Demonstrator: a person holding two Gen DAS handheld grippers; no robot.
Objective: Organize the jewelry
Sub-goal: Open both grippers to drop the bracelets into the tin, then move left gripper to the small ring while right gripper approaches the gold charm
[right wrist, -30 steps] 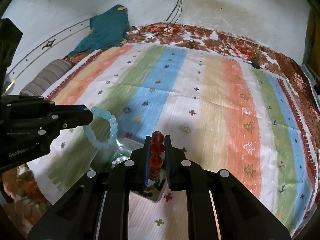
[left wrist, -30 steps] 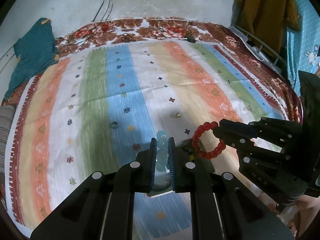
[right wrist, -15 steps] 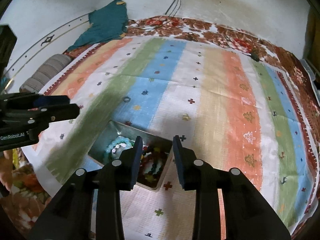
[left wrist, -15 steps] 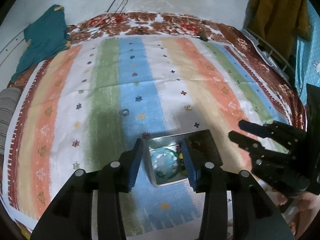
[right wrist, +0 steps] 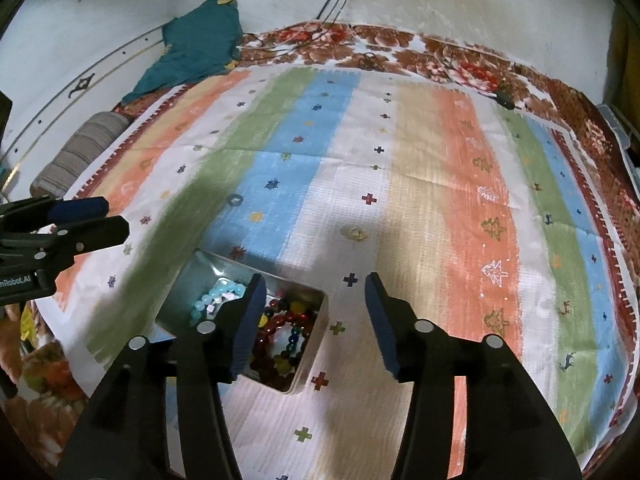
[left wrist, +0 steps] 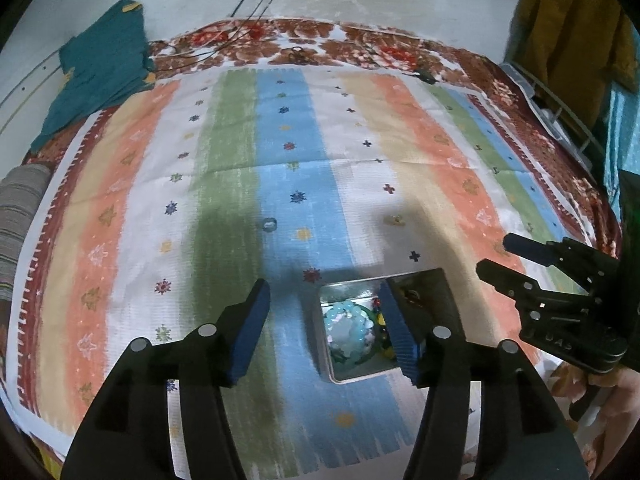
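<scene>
Left tongs (left wrist: 324,312): jaws wide apart, holding nothing, poised above the near edge of the striped bedspread (left wrist: 280,140) on the bed.

Metal tin (left wrist: 420,280): sits on the bedspread just beyond and slightly right of the left tongs, lid off. The pale blue bead bracelet (left wrist: 347,326) lies coiled in its left half. The red bead bracelet (right wrist: 276,326) lies in the right half, touching a strand of mixed coloured beads (right wrist: 294,338); this half is clear only in the right wrist view.

Loose items on the bedspread, well apart from the tin: a small dark ring (left wrist: 269,224) on the blue stripe, and a small gold-coloured piece (left wrist: 396,220) on the pale stripe to its right; its type cannot be made out.

Right tongs (right wrist: 316,316): jaws wide apart, empty, their left finger (right wrist: 248,320) overlapping the tin's middle in the right wrist view.

Far left corner: a teal garment (left wrist: 100,64) against the wall.
</scene>
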